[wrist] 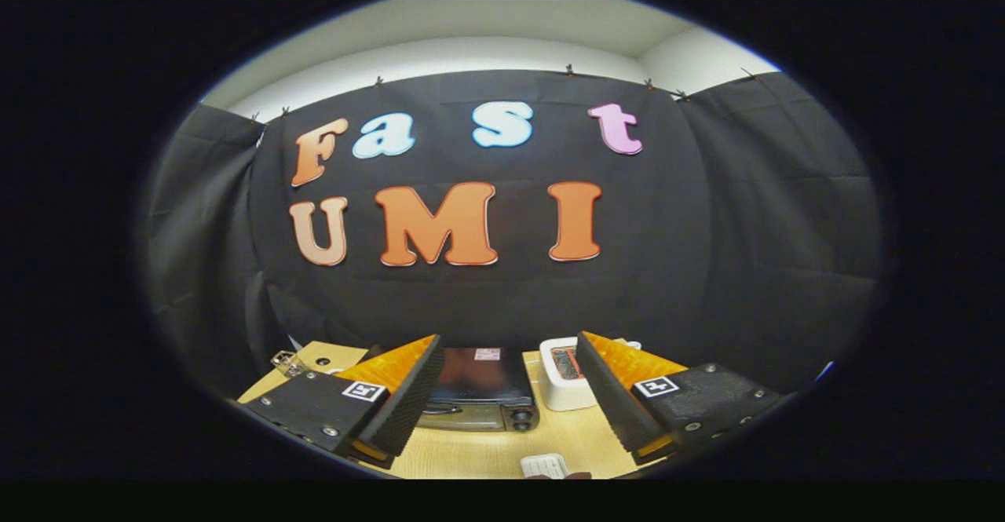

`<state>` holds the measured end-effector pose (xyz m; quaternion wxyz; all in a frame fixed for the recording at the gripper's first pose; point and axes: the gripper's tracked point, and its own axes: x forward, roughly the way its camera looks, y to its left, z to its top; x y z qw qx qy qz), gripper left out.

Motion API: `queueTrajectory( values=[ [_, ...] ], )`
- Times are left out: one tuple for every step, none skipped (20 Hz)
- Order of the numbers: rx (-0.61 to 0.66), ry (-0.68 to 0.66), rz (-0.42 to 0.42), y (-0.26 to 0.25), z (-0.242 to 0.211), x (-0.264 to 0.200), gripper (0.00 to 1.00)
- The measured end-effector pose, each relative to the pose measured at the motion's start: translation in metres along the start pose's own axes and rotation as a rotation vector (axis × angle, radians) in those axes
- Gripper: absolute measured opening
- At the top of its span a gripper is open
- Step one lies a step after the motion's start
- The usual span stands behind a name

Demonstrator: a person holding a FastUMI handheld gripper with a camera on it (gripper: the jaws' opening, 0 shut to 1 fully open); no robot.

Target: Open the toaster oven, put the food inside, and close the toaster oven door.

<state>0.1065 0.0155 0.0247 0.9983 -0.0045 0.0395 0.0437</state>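
Toaster oven [480, 390] sits on the wooden surface [487, 451] in the lower centre of the frame, door closed, just beyond the fingers. Hand-held gripper [509, 396] is spread wide, holding nothing. A white toaster [562, 381] stands immediately right of the oven. A small white object [545, 465] lies nearer, between the fingers.
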Motion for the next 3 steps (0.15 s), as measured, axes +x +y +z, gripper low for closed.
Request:
queueTrajectory(
  values=[
    [0.0, -0.006, -0.007, -0.005, 0.004, -0.004, 0.99],
    [-0.006, -0.011, -0.017, -0.012, 0.008, -0.008, 0.99],
    [-0.011, -0.016, -0.027, -0.017, 0.011, -0.01, 0.99]
  ],
)
